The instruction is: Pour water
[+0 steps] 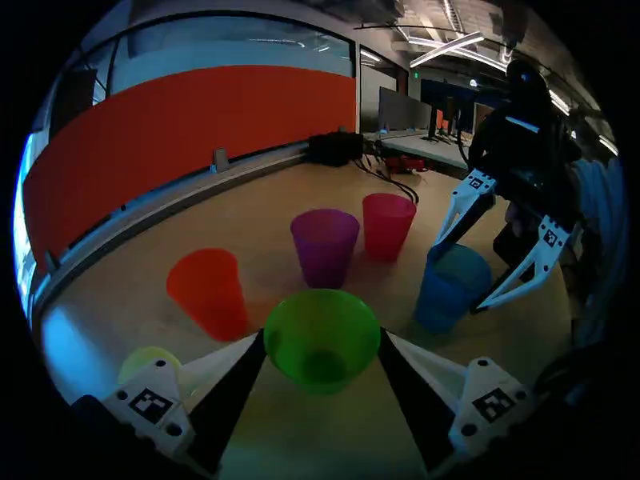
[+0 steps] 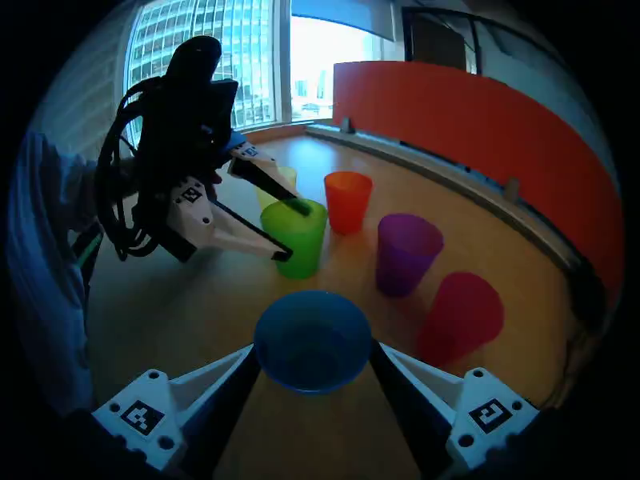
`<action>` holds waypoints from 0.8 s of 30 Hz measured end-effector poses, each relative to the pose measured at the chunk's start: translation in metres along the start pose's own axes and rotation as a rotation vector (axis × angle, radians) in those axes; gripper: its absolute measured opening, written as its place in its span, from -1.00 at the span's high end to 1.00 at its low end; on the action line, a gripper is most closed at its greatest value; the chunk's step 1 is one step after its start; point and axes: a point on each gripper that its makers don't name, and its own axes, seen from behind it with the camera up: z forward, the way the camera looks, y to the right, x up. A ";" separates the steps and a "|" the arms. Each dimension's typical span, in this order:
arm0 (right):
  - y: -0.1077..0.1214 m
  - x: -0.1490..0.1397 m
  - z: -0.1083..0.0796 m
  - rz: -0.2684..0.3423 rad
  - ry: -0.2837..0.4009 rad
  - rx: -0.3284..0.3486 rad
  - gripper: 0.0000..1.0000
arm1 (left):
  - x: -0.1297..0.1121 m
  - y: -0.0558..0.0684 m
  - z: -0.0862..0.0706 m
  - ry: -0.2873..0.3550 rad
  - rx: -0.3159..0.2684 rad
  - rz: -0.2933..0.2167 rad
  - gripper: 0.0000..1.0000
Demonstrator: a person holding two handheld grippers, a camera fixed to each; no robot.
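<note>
Now the left tool [image 1: 322, 336] is closed on the green cup [image 2: 298, 236] and the right tool [image 2: 312, 350] on the blue cup [image 1: 448, 288], both standing on the desk [image 1: 264, 208], so next, I think, one must rise and tilt over the other.

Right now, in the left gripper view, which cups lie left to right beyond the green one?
yellow cup → orange cup → purple cup → red cup → blue cup
</note>
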 end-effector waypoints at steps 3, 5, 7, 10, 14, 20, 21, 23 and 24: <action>0.000 0.000 0.000 -0.001 0.001 0.000 -1.00 | 0.001 0.001 0.001 -0.001 -0.001 0.001 -0.94; 0.000 0.001 0.000 -0.002 0.002 0.001 -1.00 | 0.001 0.000 0.002 -0.001 0.001 0.005 -0.95; 0.000 0.001 -0.001 -0.003 0.003 0.001 -1.00 | 0.000 0.000 0.003 -0.005 0.003 0.011 -0.95; 0.000 0.001 -0.001 -0.003 0.004 0.001 -1.00 | -0.001 -0.001 0.003 -0.011 0.008 0.021 -0.95; 0.000 0.001 -0.002 -0.003 0.006 0.001 -1.00 | -0.002 -0.001 0.003 -0.014 0.010 0.029 -0.95; 0.000 0.001 -0.003 -0.004 0.007 -0.001 -1.00 | -0.005 -0.001 0.004 -0.022 0.011 0.028 -0.82; 0.000 0.001 -0.003 -0.004 0.007 0.000 -0.99 | -0.005 -0.001 0.004 -0.023 0.012 0.030 -0.78; -0.001 0.001 -0.003 -0.004 0.009 0.001 -0.97 | -0.005 -0.002 0.004 -0.025 0.015 0.037 -0.73; -0.001 0.002 -0.003 -0.004 0.009 0.001 -0.95 | -0.006 -0.001 0.004 -0.025 0.016 0.040 -0.73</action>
